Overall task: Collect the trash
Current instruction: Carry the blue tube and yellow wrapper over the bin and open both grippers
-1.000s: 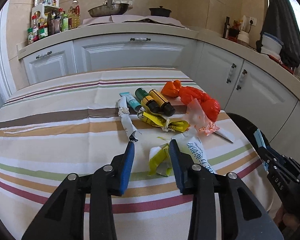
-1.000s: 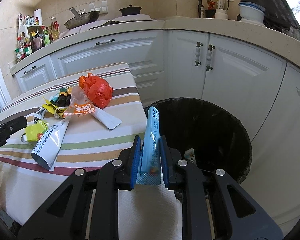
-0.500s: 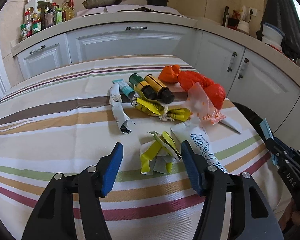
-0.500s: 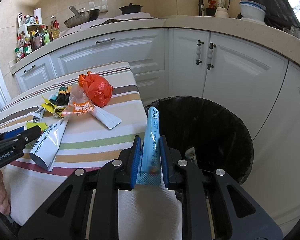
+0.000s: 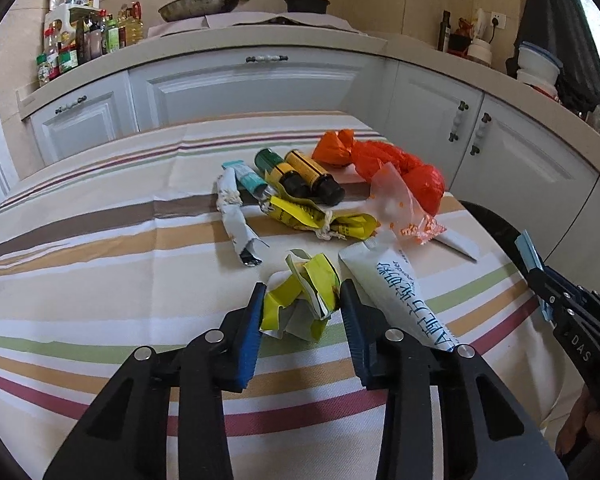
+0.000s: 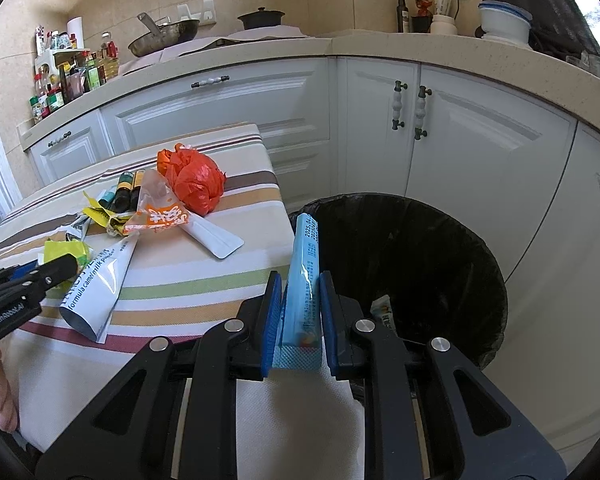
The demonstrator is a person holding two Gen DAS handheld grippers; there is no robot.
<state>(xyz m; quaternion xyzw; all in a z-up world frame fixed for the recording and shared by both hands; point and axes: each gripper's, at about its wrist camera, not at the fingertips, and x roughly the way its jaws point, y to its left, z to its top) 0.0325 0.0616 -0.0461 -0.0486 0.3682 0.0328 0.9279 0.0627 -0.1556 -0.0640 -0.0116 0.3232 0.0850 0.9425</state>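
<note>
While most of the trash lies on the striped table (image 5: 100, 240), the task looks only begun. The black-lined bin (image 6: 452, 240) stands just beside the right edge of the table and holds, as far as I can see, one small packet (image 6: 384, 312) at its bottom; the rest of its inside is dark. On the cloth remain the white powder tube (image 5: 400, 296), the orange plastic bag (image 5: 384, 164), a clear printed wrapper (image 5: 404, 216), two brown bottles (image 5: 300, 176), a twisted white wrapper (image 5: 236, 216), a yellow wrapper (image 5: 320, 220) and a small teal tube (image 5: 248, 176).

The right gripper (image 6: 300, 312) is clamped on a light blue sachet (image 6: 304, 276), held upright over the near table corner, close to the bin rim but not yet above the opening. The left gripper (image 5: 300, 320) has its jaws closing around the crumpled yellow packet (image 5: 300, 300), which sits between the pads near the front of the pile; whether the pads press it already, I cannot tell.

For moving, the left half of the table is bare. The tube lies touching the right finger of the left gripper, so it may be pushed. The way to the bin goes over the right table edge, where the right gripper now waits.
</note>
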